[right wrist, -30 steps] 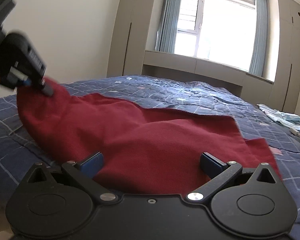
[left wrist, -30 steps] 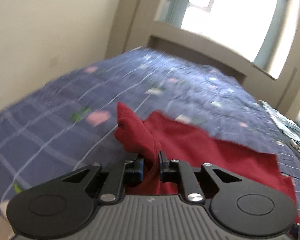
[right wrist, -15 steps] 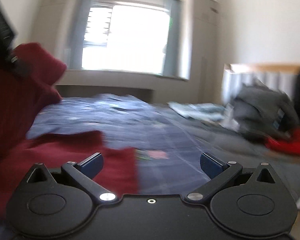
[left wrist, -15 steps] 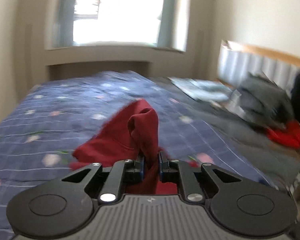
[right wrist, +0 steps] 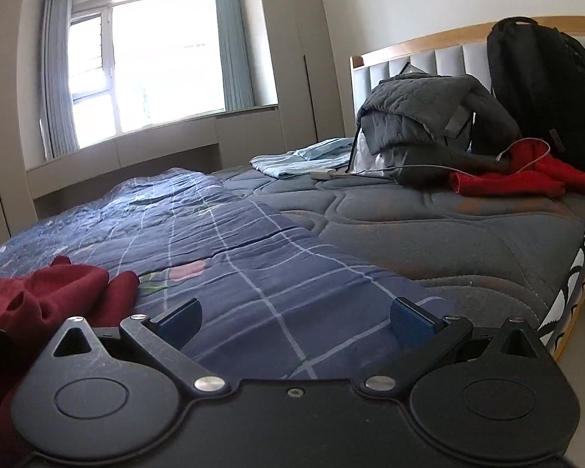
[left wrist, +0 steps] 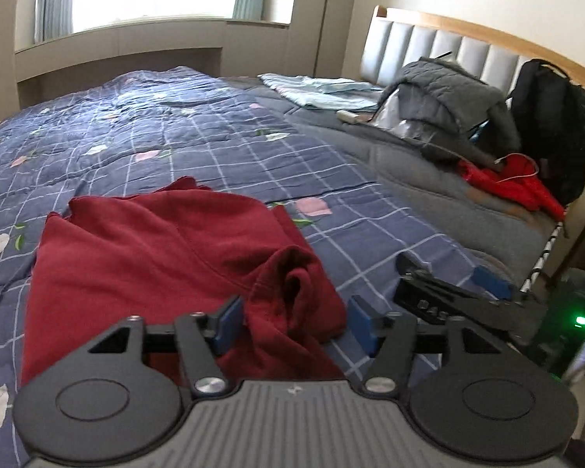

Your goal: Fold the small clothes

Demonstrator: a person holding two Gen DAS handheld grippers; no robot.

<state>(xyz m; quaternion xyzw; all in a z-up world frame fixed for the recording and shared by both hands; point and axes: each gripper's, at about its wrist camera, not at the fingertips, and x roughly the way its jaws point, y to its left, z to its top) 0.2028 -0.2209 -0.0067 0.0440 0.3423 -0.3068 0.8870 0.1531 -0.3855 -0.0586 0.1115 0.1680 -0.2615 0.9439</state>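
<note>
Dark red knit fabric, the garment [left wrist: 167,245], lies on the near left part of the quilt [left wrist: 214,124], doubled over so that one layer rests on another with a rumpled corner bunched at its near right edge. That bunched corner sits between the blue pads [left wrist: 227,323] of the left gripper [left wrist: 292,321], whose jaws have just been opening; the pads now stand clear of the cloth on the right side, so the corner is released, judged to be laid down to complete a fold. The right gripper [right wrist: 294,318] hangs over bare quilt to the right of the garment with its jaws spread wide and nothing between them, placed clear so the folded layer can settle. In the left wrist view the right gripper [left wrist: 454,292] shows just beside the garment's right edge. Farther off, by the headboard [right wrist: 421,58], a grey jacket [right wrist: 421,113], a black backpack [right wrist: 542,89] and a bright red garment [right wrist: 518,175] lie well apart from the work area.
</note>
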